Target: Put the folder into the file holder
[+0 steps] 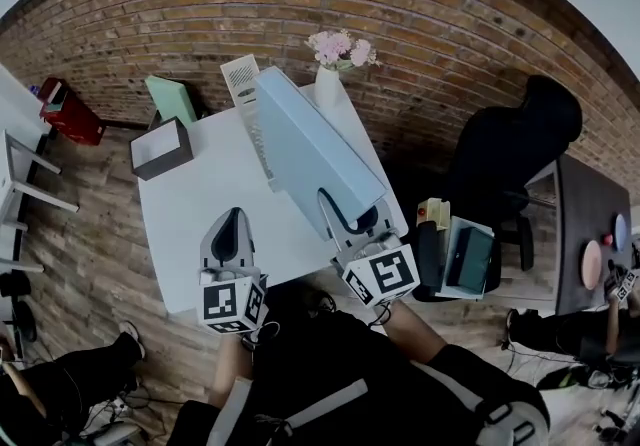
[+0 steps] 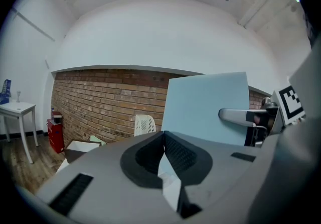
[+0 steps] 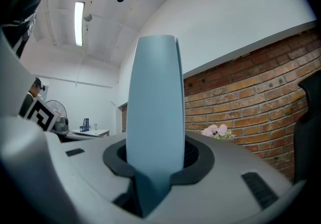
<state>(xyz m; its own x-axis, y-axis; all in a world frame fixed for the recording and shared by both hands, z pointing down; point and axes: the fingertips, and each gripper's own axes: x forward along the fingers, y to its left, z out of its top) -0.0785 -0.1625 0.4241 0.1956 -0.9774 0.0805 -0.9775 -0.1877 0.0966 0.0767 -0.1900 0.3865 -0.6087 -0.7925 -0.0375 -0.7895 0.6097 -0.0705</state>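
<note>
A large light-blue folder [image 1: 310, 149] is held up at a slant above the white table [image 1: 200, 204]. My right gripper [image 1: 350, 219] is shut on its near lower edge. In the right gripper view the folder [image 3: 153, 92] stands edge-on between the jaws of the right gripper [image 3: 153, 152]. A white mesh file holder [image 1: 242, 79] stands at the table's far side, just behind the folder's far end. My left gripper [image 1: 232, 234] hovers over the table's near part, shut and empty. Past the left gripper's [image 2: 163, 135] closed jaws I see the folder [image 2: 205, 107] and the file holder [image 2: 144, 124].
A dark open box [image 1: 160, 148] sits at the table's far left corner, with a green item [image 1: 172, 99] behind it. A vase of pink flowers [image 1: 335, 59] stands by the file holder. A black office chair [image 1: 510, 149] is to the right, against the brick wall.
</note>
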